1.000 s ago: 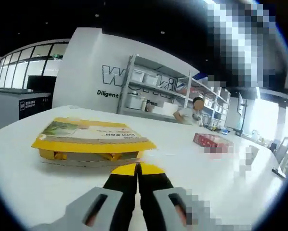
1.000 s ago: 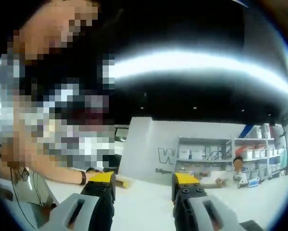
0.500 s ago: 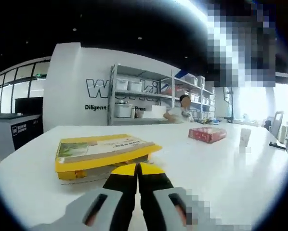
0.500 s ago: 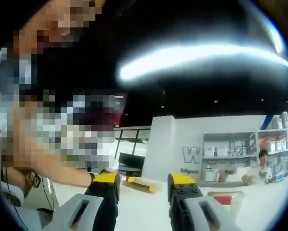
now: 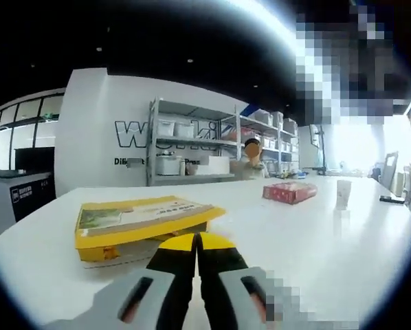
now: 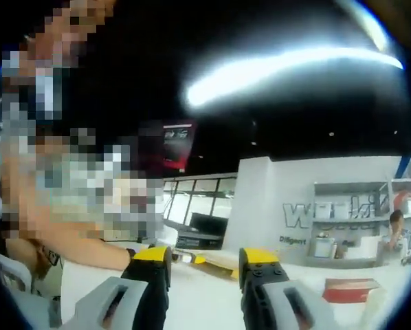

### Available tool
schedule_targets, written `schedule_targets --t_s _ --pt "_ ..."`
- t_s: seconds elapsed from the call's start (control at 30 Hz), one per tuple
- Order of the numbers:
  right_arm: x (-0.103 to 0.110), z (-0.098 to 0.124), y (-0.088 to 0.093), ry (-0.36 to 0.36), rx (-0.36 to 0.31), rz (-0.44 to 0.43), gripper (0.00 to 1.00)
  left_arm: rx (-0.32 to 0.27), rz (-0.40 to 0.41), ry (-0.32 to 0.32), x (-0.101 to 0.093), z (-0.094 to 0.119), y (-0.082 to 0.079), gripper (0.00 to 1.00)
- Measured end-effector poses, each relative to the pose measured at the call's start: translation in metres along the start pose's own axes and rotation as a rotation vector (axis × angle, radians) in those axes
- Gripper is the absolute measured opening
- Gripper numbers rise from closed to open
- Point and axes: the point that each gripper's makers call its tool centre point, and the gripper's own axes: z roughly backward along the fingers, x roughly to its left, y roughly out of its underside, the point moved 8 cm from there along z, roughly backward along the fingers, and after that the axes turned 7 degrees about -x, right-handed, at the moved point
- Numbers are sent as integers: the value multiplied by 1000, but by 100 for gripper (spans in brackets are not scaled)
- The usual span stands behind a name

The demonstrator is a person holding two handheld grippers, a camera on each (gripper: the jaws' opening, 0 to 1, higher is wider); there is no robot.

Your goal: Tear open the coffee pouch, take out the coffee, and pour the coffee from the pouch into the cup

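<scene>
Left gripper view: the left gripper [image 5: 196, 240], with yellow-tipped black jaws pressed together and nothing between them, hovers over a broad white table [image 5: 315, 234]. Just beyond the jaw tips lies a flat yellow coffee pouch with a green picture and printed text [image 5: 140, 216], resting on the table surface. Farther along the table, to the right, sit a flat red box [image 5: 290, 192] and a small white cup [image 5: 343, 192], well apart from the pouch. Behind the table stand grey metal shelves holding white bins [image 5: 192, 148] against a white wall with dark lettering, and a person [image 5: 250, 159] is seated near the shelves. Right gripper view: the right gripper [image 6: 204, 258] has its yellow-tipped jaws spread apart and empty. Between the tips, in the distance, the yellow pouch [image 6: 216, 261] shows on the white table [image 6: 205, 302]; the red box [image 6: 350, 289] lies at lower right. A person's forearm with a dark wristband [image 6: 89, 249] reaches in from the left.
</scene>
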Motion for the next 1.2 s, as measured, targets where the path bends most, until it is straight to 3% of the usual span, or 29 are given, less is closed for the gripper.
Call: schedule_targets --t_s 0.2,0.37,0.57,0.8,1.2 --pt "-23 -32 13 -16 10 -25 39 9 19 2 1 -1 0 4" --pt "-47 -60 24 -20 -3 -104 39 6 15 4 2 -2 0 4" --pt "-68 -92 58 -42 53 -125 41 -7 3 3 1 -3 -2 4" --pt "-73 -124 93 -90 90 -119 38 8 -6 9 -3 -2 -1 4" --pt "-80 -169 119 -148 112 -143 36 6 -6 19 -6 0 -1 4"
